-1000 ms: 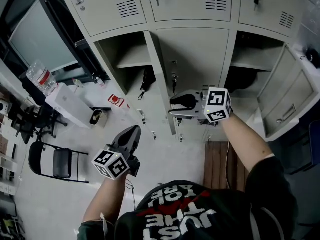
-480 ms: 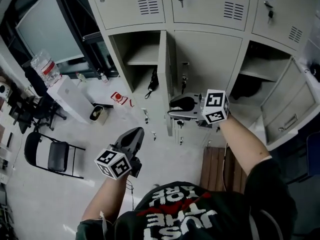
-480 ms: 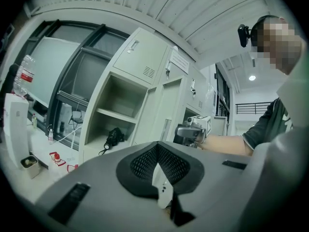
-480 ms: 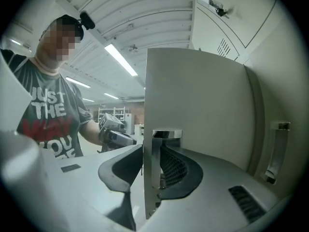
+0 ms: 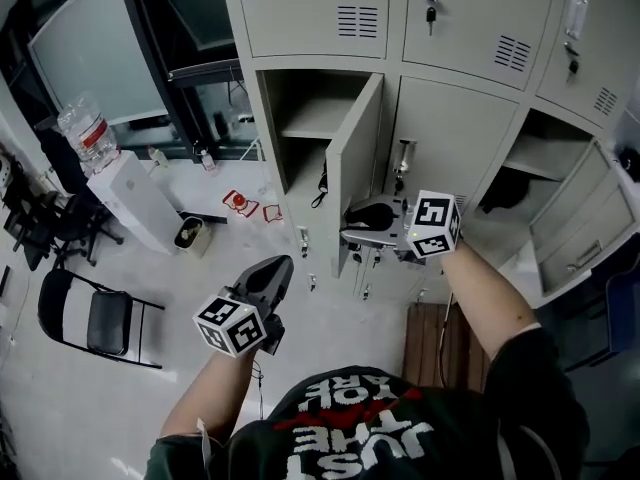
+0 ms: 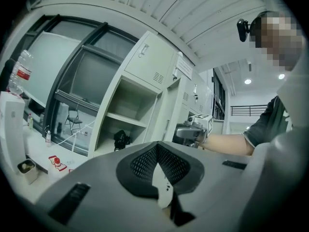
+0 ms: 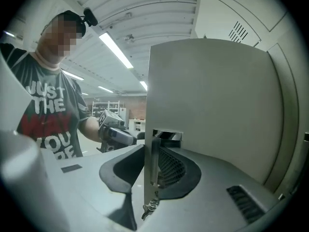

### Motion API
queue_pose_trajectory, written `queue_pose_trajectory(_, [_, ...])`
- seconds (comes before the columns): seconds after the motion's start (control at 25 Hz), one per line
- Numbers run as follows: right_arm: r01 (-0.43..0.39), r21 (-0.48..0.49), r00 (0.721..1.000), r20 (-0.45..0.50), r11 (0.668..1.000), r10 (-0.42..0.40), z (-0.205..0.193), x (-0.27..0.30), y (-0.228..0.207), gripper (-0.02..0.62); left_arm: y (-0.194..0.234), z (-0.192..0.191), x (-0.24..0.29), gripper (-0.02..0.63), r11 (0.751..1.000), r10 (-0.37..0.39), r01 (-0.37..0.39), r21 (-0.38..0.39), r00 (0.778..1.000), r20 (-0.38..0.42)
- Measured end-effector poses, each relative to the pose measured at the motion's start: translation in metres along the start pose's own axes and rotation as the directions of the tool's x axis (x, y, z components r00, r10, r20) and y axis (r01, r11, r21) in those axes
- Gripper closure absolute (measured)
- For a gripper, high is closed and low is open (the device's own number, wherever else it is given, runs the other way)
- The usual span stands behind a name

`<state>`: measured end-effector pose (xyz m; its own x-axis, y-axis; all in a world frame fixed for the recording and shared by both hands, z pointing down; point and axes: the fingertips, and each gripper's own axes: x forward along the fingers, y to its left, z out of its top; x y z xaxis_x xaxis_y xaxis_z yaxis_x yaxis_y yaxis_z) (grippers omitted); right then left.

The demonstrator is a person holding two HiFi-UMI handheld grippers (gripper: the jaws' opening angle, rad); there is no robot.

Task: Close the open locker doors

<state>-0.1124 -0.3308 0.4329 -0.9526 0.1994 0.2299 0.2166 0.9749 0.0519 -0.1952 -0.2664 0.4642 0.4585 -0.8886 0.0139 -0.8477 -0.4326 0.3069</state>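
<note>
Head view: our left gripper (image 5: 277, 265) hangs low, well apart from the half-open locker door (image 5: 355, 158), and our right gripper (image 5: 350, 224) sits at that door's free edge. Left gripper view: our jaws are closed together, empty. Right gripper view: our jaws are closing, with the door's edge standing between them.

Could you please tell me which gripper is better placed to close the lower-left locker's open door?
The right gripper: its jaws are closing with the free edge of the open locker door between them. The left gripper hangs away from the lockers, holding nothing.
</note>
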Motion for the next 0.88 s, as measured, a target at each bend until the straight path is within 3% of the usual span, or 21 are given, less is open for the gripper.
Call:
queue_pose_trajectory(0.48, [0.216, 0.006, 0.976, 0.003, 0.976, -0.216, 0.014, 0.075, -0.051, 0.518, 0.086, 0.018, -0.015, 0.598, 0.994, -0.107, 0.108, 0.020, 0.993, -0.047])
queue_pose_trajectory(0.88, [0.449, 0.016, 0.894, 0.009, 0.894, -0.449, 0.020, 0.119, -0.107, 0.523, 0.143, 0.022, -0.005, 0.598, 0.981, -0.190, 0.193, 0.031, 0.978, -0.081])
